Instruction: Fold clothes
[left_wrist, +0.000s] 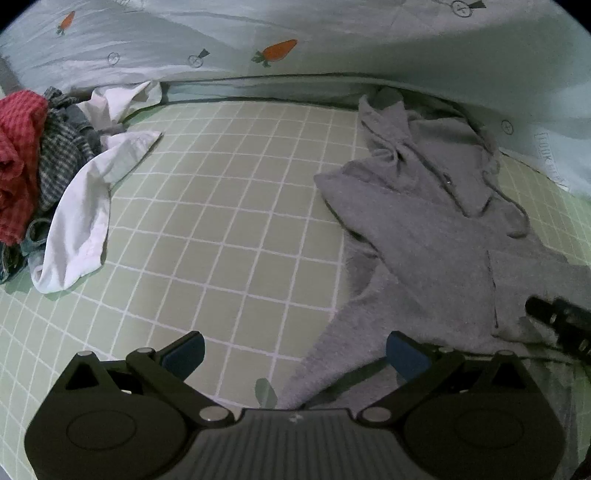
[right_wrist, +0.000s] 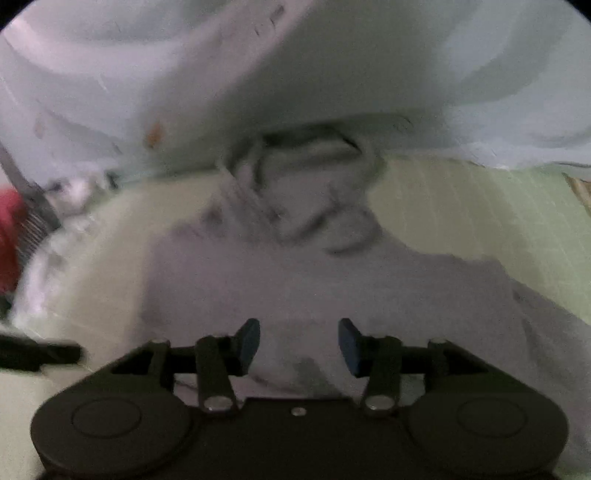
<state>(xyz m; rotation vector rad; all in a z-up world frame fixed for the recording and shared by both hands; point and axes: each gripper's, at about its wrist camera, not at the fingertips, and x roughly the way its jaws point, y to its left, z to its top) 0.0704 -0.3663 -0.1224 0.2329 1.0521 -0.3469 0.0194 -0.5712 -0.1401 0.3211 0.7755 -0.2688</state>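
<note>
The left gripper (left_wrist: 294, 352) fills the lower part of its frame. Its body is black, with a ribbed grey middle plate and a round raised disc at each lower corner. Black link bars carry silver round screws at the joints. The two fingertips (left_wrist: 186, 352) wear dark blue pads. The right gripper (right_wrist: 299, 347) has the same build in the lower part of its frame: black housing, two discs, silver screws and one small silver screw in the centre. Its pads (right_wrist: 349, 347) are also blue.
</note>
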